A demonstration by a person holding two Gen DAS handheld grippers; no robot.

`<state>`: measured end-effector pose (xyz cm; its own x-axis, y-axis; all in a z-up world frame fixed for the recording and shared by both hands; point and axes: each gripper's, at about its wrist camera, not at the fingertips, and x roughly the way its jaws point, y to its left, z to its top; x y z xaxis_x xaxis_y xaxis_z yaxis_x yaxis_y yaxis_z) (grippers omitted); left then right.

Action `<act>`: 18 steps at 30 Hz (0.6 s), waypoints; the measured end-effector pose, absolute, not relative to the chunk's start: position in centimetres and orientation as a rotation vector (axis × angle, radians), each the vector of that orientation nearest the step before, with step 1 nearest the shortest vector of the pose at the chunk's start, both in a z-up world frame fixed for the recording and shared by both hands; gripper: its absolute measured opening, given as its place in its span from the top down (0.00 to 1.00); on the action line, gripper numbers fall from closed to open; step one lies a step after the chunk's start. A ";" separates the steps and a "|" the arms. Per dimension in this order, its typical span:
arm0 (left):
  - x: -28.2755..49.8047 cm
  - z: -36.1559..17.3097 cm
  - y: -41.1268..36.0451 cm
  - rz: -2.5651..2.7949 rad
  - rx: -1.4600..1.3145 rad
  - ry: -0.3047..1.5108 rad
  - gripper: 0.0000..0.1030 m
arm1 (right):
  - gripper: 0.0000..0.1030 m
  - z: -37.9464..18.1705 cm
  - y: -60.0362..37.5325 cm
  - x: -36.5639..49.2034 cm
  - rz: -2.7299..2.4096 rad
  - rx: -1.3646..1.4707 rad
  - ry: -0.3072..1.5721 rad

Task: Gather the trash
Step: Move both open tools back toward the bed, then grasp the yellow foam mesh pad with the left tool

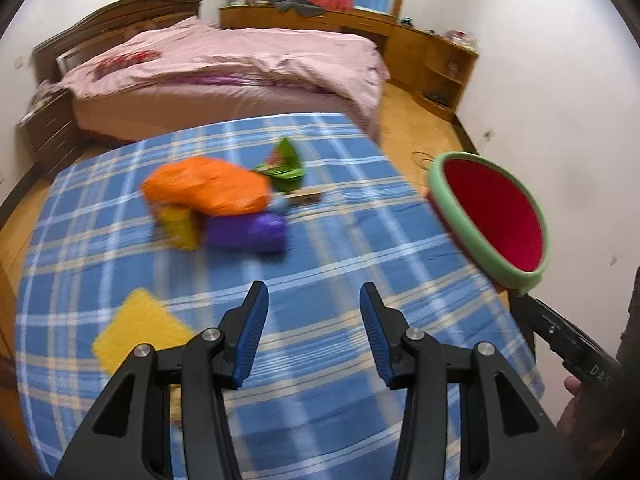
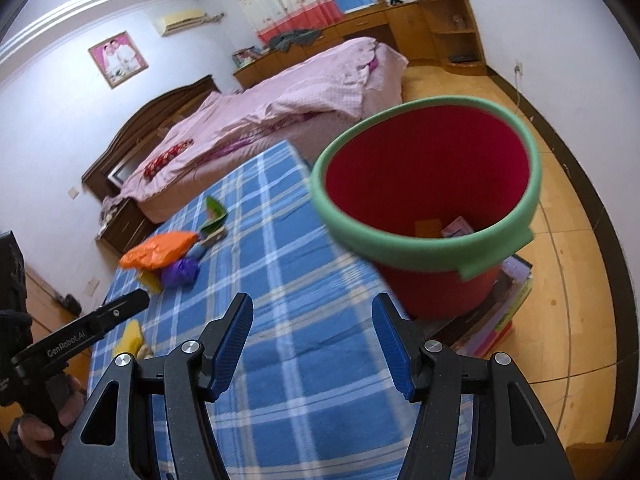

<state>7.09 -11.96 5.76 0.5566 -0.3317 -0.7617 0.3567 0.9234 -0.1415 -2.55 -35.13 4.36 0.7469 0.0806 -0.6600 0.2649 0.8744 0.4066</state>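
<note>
A heap of trash lies mid-table on the blue plaid cloth (image 1: 320, 360): an orange bag (image 1: 208, 188), a purple wrapper (image 1: 248, 232), a yellow wrapper (image 1: 180, 224) and a green wrapper (image 1: 286, 164). A flat yellow piece (image 1: 140, 328) lies apart, nearer to me on the left. My left gripper (image 1: 313, 292) hovers over the cloth short of the heap, open, nothing between its fingers. A red bin with a green rim (image 2: 424, 236) stands off the table's right edge, a few scraps in its bottom. My right gripper (image 2: 312, 304) is open and empty just before the bin.
A small brown box (image 1: 304, 197) lies by the green wrapper. The bin rests on a stack of books (image 2: 504, 312) on the wooden floor. A bed with pink bedding (image 1: 240, 64) stands beyond the table, and wooden cabinets (image 1: 432, 56) line the far wall.
</note>
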 end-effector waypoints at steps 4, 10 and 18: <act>7.4 5.1 -8.8 -0.324 0.001 0.904 0.53 | 0.38 3.8 -33.6 -2.1 -0.083 0.492 0.753; 8.2 3.9 -4.9 -0.195 -0.035 0.926 0.51 | 0.38 2.9 -31.7 -1.4 -0.059 0.475 0.787; 8.7 2.0 -1.4 -0.098 -0.095 0.972 0.51 | 0.38 2.4 -30.9 -1.1 -0.051 0.465 0.807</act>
